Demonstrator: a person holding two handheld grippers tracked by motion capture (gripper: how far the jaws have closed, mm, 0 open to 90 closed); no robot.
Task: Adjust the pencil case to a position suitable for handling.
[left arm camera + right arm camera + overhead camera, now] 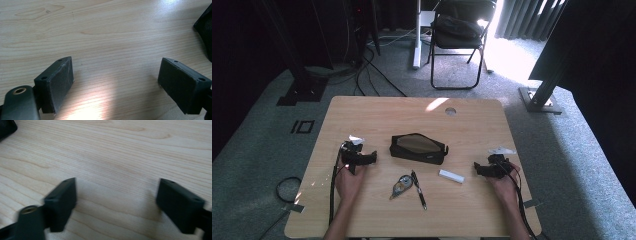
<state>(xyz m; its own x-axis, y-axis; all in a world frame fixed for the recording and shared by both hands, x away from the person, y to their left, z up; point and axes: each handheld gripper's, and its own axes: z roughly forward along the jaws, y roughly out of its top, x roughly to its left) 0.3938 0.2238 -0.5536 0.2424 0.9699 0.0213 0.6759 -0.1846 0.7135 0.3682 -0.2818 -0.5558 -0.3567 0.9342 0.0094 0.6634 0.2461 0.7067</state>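
Note:
On the wooden table (pixel 377 112) a black pencil case (pixel 418 148) lies open in the middle, its tan lining showing. In front of it lie a tape dispenser (pixel 400 186), a black pen (pixel 419 189) and a white eraser (pixel 451 176). My left gripper (pixel 373 157) rests on the table left of the case, pointing right at it. Its jaws (pixel 115 82) stand wide apart over bare wood. My right gripper (pixel 477 169) rests at the right, pointing left toward the eraser. It is open (pixel 116 202) with nothing between the jaws.
A corner of the black case (pixel 205 27) shows at the right edge of the left gripper view. Beyond the table's far edge stand a folding chair (pixel 459 35) with a bag and a white post (pixel 418 35). Cables trail along the floor at the left.

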